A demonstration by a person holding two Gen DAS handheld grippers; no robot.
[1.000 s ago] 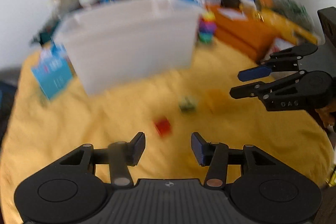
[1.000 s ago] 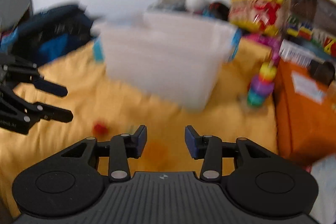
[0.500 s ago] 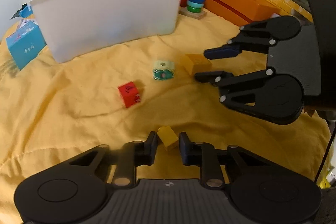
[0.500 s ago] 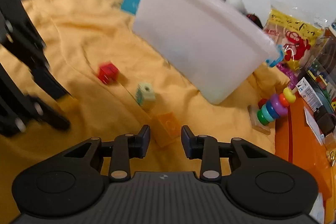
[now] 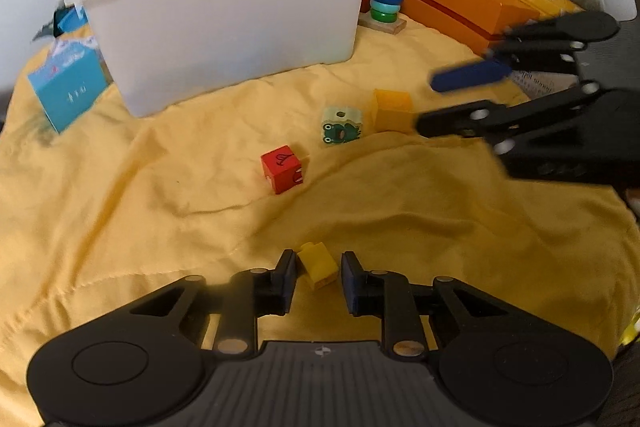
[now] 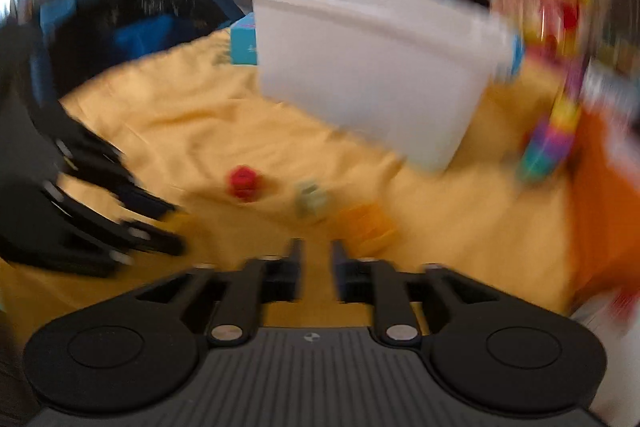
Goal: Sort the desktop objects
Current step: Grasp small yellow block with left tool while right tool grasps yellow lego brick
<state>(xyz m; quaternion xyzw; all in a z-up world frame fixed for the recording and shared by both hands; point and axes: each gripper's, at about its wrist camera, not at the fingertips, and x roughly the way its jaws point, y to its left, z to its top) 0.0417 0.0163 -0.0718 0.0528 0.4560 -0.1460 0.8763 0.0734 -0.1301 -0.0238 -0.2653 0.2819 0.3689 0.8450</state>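
Left gripper (image 5: 318,277) straddling yellow brick (image 5: 318,267) (untouched), right gripper (image 6: 316,273) apart

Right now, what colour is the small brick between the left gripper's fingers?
Yellow. The small brick shows best in the left wrist view, lying on the yellow cloth inside the left gripper.

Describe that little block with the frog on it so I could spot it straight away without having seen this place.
Find the big white tub standing on the yellow cloth. In front of its right end, three blocks lie in a loose diagonal row. The frog block is the middle one, pale green with a green frog face on its front, between a plain orange block and a red block.
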